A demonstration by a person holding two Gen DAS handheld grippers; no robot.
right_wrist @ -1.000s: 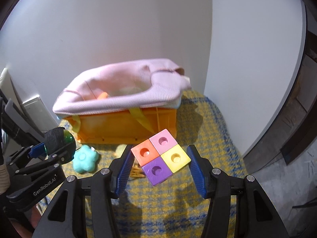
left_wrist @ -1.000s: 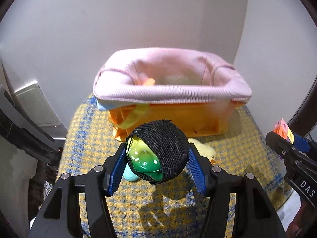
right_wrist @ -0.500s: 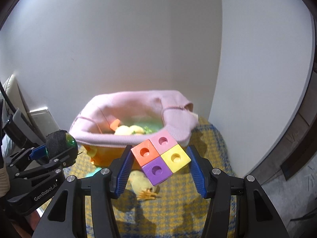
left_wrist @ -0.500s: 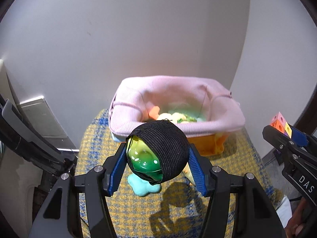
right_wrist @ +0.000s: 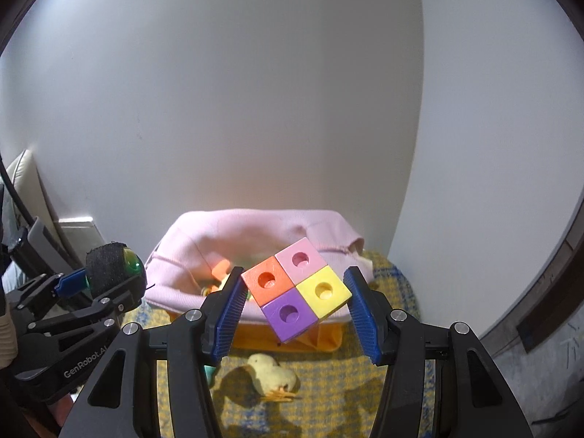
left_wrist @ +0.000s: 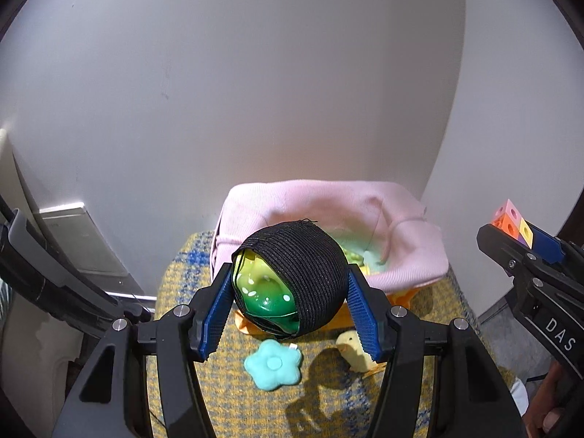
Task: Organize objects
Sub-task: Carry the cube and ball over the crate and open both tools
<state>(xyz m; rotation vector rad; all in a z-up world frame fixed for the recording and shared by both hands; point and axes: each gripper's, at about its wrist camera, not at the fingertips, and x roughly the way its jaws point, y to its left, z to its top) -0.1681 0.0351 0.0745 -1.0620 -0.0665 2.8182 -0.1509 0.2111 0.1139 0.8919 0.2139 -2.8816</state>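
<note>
Clamped: left gripper (left_wrist: pixel 290 301) on wrapped green ball (left_wrist: pixel 288 279), right gripper (right_wrist: pixel 294 301) on four-colour block (right_wrist: pixel 296 288).
Beyond fingertips: one pink-lined basket (left_wrist: pixel 412 252); below: one teal flower (left_wrist: pixel 273 365), one yellow chick (right_wrist: pixel 272 376).

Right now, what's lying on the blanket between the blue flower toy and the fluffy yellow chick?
Nothing: between the flower toy and the chick there is only bare checked blanket under a dark shadow, as the left wrist view shows.

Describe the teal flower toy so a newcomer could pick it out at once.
Start at the pink-lined orange basket against the wall, standing on the yellow and blue checked cloth. On the cloth in front of the basket lie two soft toys, and the teal flower toy is the left one. It is flat with rounded petals, unlike the plump yellow chick beside it.
</note>
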